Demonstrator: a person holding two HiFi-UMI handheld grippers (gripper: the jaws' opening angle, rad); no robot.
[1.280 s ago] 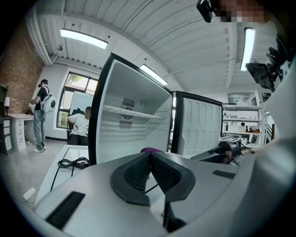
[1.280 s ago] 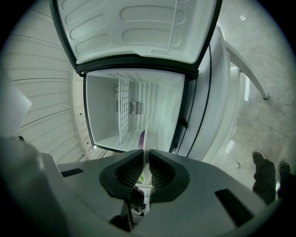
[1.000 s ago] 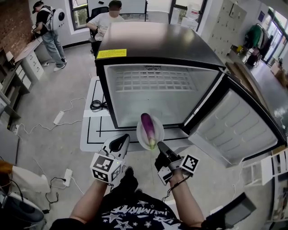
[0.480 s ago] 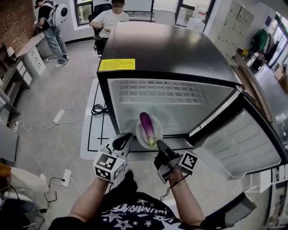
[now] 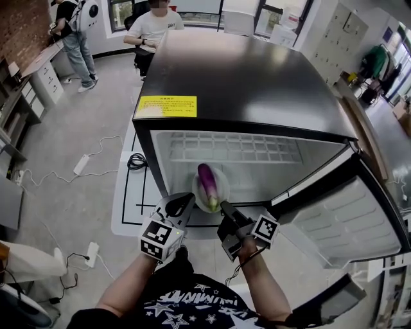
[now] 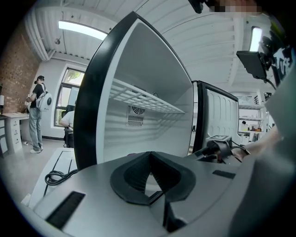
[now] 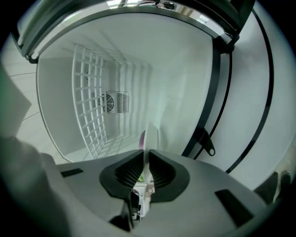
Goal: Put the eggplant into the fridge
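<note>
Left of the left gripper's point(image 5: 182, 204) fingers point(image 5: 173, 207), grey floor point(image 5: 70, 128) runs to a brick wall point(image 5: 22, 32) with desks point(image 5: 26, 90) along it. A white mat point(image 5: 131, 215) with black lines lies just left of those fingers, and a coiled black cable point(image 5: 137, 160) rests on it. A power strip point(image 5: 82, 165) lies further left. Far ahead of the fingers are windows point(image 5: 119, 13). Ahead and to the right stand pale lockers point(image 5: 337, 29). Strip lights point(image 6: 85, 30) glow on a white ceiling point(image 6: 194, 28).

The grey floor point(image 5: 77, 212) carries the open fridge point(image 5: 257, 83), a white mat point(image 5: 131, 199) with a coiled cable point(image 5: 136, 160), a power strip point(image 5: 92, 250)
</note>
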